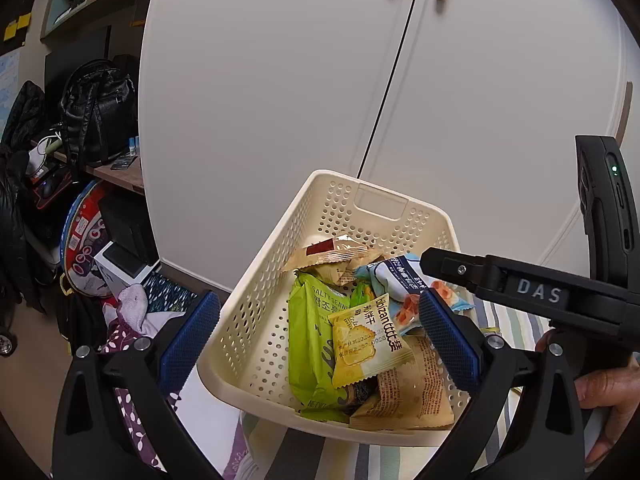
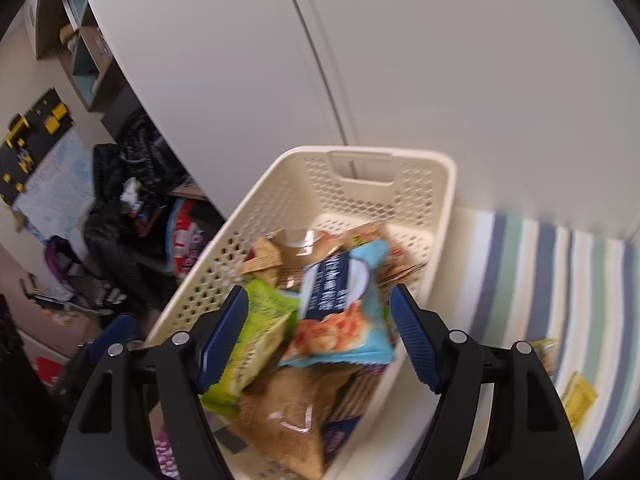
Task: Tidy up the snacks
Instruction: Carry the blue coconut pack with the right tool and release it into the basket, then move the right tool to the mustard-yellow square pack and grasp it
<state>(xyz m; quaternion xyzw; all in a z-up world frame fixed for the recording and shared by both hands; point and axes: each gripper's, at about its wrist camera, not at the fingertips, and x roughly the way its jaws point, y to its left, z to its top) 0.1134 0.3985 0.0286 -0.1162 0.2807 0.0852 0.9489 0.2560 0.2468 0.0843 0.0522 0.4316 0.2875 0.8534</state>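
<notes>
Basket: a cream perforated basket (image 1: 256, 280) sits on a striped cloth (image 1: 508, 320), close to tall white cupboard doors (image 1: 280, 100).
Snacks inside: a heap of packets, overlapping; at least six show. One lime-green seaweed packet (image 1: 310, 344), one yellow biscuit packet (image 1: 368, 344), one pale-blue packet (image 2: 344, 320) printed with orange pieces, and several tan packets (image 1: 408, 396).
Snacks outside: two yellow packets (image 2: 578, 396) lie on the stripes to the right, apart from the basket.
Left gripper (image 1: 320, 336): fingers spread wide, holding nothing, one blue pad either side of the basket's left wall.
Right gripper (image 2: 320, 340): fingers parted and empty, poised over the pale-blue packet; its black body crosses the left camera's view and hides the basket's right rim.
Hand (image 1: 604, 396): one, wrapped around the right gripper's handle.
Surroundings: a black backpack (image 1: 98, 112) on a cluttered desk to the left, with one round red-patterned tin (image 1: 82, 240) leaning below it.
</notes>
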